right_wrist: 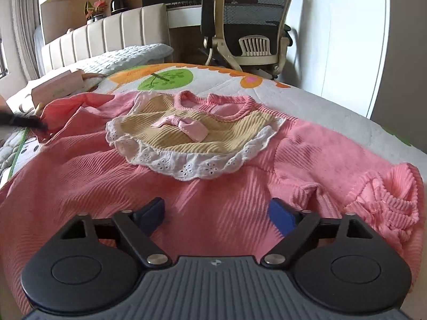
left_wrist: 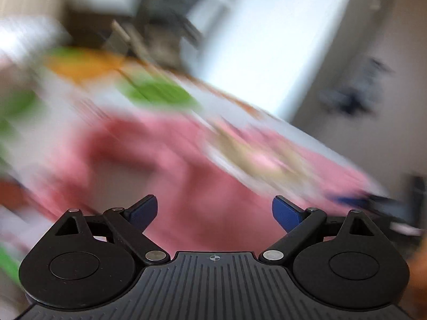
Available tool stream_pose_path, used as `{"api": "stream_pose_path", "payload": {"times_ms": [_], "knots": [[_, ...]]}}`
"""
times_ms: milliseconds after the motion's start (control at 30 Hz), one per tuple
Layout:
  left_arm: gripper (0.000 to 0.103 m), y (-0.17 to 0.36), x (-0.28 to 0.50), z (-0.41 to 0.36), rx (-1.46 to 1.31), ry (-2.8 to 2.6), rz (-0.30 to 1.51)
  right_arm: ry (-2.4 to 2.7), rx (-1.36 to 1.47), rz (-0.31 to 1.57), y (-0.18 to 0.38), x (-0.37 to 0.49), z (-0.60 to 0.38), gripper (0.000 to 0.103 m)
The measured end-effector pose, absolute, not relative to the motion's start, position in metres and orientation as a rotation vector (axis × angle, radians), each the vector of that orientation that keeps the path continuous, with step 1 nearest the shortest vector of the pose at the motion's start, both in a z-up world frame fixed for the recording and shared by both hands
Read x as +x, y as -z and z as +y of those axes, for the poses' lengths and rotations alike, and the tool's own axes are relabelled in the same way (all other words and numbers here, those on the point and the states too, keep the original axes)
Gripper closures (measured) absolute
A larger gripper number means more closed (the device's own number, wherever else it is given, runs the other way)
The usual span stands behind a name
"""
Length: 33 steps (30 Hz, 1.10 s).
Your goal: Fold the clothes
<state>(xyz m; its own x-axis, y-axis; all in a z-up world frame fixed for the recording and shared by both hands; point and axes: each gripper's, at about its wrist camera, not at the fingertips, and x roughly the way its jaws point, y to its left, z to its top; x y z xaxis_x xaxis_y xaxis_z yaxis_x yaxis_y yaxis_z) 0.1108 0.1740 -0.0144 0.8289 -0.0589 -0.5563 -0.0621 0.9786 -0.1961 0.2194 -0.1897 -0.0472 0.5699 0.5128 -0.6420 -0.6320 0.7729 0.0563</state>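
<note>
A pink ribbed top (right_wrist: 112, 181) lies spread front-up on a bed (right_wrist: 333, 117) that is covered with a white quilt printed with orange and green shapes. The top has a yellow bib-like collar (right_wrist: 186, 133) edged with white eyelet lace, and a small pink bow (right_wrist: 184, 126) sits in the middle of that collar. Its neckline points toward the far side of the bed, and one sleeve (right_wrist: 384, 194) with a gathered cuff lies out toward the right edge of the right wrist view. The other sleeve, at the far left, is bunched up beside a dark blurred thing that cannot be made out. The right gripper (right_wrist: 217, 217) hovers just above the body of the top, its two blue-padded fingers (right_wrist: 283, 216) spread apart with nothing between them. The left gripper (left_wrist: 214, 213) also has its fingers apart and empty; its view is heavily smeared, showing only the pink cloth below and ahead, the yellow collar as a pale patch, and the green and orange quilt print beyond. Past the bed stand a padded headboard (right_wrist: 106, 34) with a pillow (right_wrist: 125, 58) against it, and a mesh office chair (right_wrist: 250, 24) beside a white wall.
</note>
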Motion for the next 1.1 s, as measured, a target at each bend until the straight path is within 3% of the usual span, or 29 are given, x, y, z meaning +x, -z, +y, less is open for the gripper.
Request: {"api": "stream_pose_path", "payload": {"times_ms": [200, 233, 267, 333, 367, 467, 667, 800, 867, 933, 1100], "knots": [[0.007, 0.029, 0.121, 0.204, -0.023, -0.285, 0.646, -0.695, -0.17, 0.692, 0.046, 0.22, -0.192, 0.011], [0.015, 0.035, 0.123, 0.209, -0.03, -0.293, 0.672, -0.699, -0.16, 0.693, 0.046, 0.22, -0.194, 0.01], [0.041, 0.039, 0.126, 0.212, -0.041, -0.292, 0.692, -0.703, -0.149, 0.693, 0.046, 0.221, -0.195, 0.01], [0.067, 0.039, 0.133, 0.212, -0.076, -0.264, 0.694, -0.71, -0.119, 0.694, 0.046, 0.222, -0.199, 0.01], [0.075, 0.037, 0.138, 0.21, -0.097, -0.242, 0.686, -0.71, -0.109, 0.694, 0.046, 0.223, -0.2, 0.01], [0.079, 0.021, 0.151, 0.199, -0.136, -0.17, 0.619, -0.706, -0.098, 0.694, 0.045, 0.223, -0.202, 0.01], [0.076, -0.034, 0.165, 0.153, -0.279, 0.131, 0.438, -0.691, -0.135, 0.701, 0.046, 0.222, -0.196, 0.008], [0.048, -0.033, 0.167, 0.136, -0.357, 0.268, 0.434, -0.682, -0.215, 0.712, 0.048, 0.219, -0.185, 0.002], [0.028, -0.027, 0.165, 0.134, -0.382, 0.31, 0.441, -0.687, -0.242, 0.721, 0.048, 0.219, -0.181, 0.0], [0.016, -0.022, 0.163, 0.133, -0.407, 0.352, 0.449, -0.689, -0.241, 0.725, 0.048, 0.22, -0.182, 0.0], [0.009, -0.008, 0.157, 0.128, -0.469, 0.458, 0.466, -0.679, -0.253, 0.738, 0.048, 0.221, -0.179, 0.0]]}}
